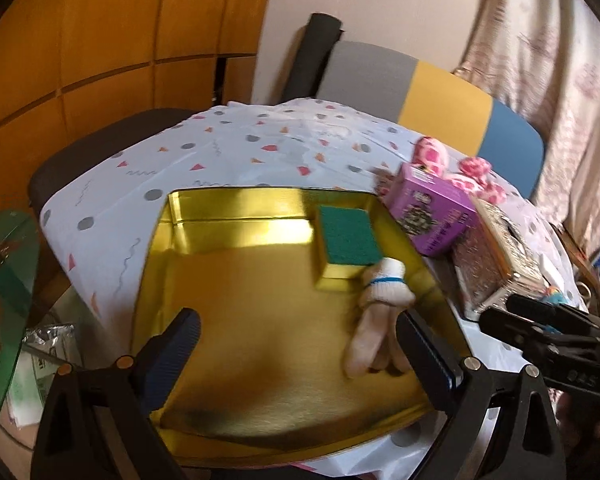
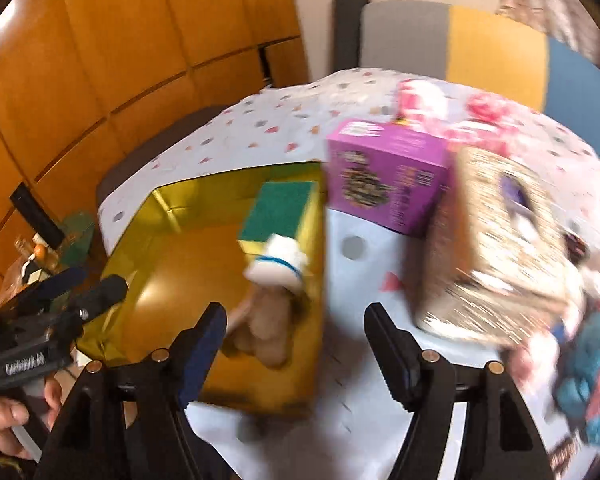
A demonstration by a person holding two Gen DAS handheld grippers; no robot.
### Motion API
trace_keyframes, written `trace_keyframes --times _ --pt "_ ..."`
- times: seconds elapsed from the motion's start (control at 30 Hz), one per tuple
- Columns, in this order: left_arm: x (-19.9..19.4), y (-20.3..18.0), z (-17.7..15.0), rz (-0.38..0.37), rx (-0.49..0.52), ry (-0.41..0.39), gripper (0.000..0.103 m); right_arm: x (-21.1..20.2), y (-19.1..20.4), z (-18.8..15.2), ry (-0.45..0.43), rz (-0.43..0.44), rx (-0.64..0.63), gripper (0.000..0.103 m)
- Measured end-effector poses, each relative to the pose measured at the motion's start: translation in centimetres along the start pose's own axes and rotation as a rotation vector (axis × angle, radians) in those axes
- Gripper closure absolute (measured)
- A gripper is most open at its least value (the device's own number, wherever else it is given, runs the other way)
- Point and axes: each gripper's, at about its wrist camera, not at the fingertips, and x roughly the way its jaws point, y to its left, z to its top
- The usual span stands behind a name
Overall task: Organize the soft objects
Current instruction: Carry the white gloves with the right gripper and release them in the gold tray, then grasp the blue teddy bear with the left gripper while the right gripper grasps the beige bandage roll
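Both my hand-held grippers, left [image 1: 296, 344] and right [image 2: 296, 344], are released; white glove [image 1: 374, 320] lies limp beside green sponge [image 1: 348, 240] in gold tray [image 1: 228, 208].

- The gold tray [image 1: 236, 220] has a wide bare floor across its left and middle.
- Its right side is taken by a green-topped sponge [image 1: 347, 240] and a white glove [image 1: 374, 316] (the glove touches the sponge's near end).
- Just right of the tray, a purple box [image 1: 432, 210] and a glittery box [image 1: 496, 256] stand close together, walling that flank.
- Between tray wall and glittery box runs a strip of bare tablecloth [image 2: 352, 248].
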Motion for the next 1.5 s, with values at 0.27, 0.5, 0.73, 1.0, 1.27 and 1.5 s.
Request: trace_keyframes --times 0.27,0.5,0.73,1.0,1.27,1.5 --pt "-0.6 -4.8 -0.6 -0.09 0.123 0.01 0.004 -5.4 -5.6 -5.0 -0.027 -0.148 0.111 0.03" --pt "-1.1 -8.8 -1.1 -0.129 0.224 0.01 0.004 -9.1 -11.9 -9.0 -0.026 -0.287 0.248 0.03" --pt "-0.6 -11.8 -1.8 -0.176 0.295 0.033 0.004 -13.2 -17.0 -10.9 -0.042 -0.428 0.335 0.03" --pt "0.1 -15.1 -2.8 -0.235 0.382 0.069 0.004 -17.6 -23.7 -13.9 -0.04 -0.596 0.476 0.03" --pt "0.0 -18.0 -3.8 -0.303 0.455 0.1 0.004 -21.0 -31.1 -19.2 -0.127 -0.7 0.762 0.03" --pt "0.3 -21.7 -4.8 -0.373 0.536 0.141 0.005 -22.3 -33.9 -22.1 -0.209 -0.613 0.964 0.03"
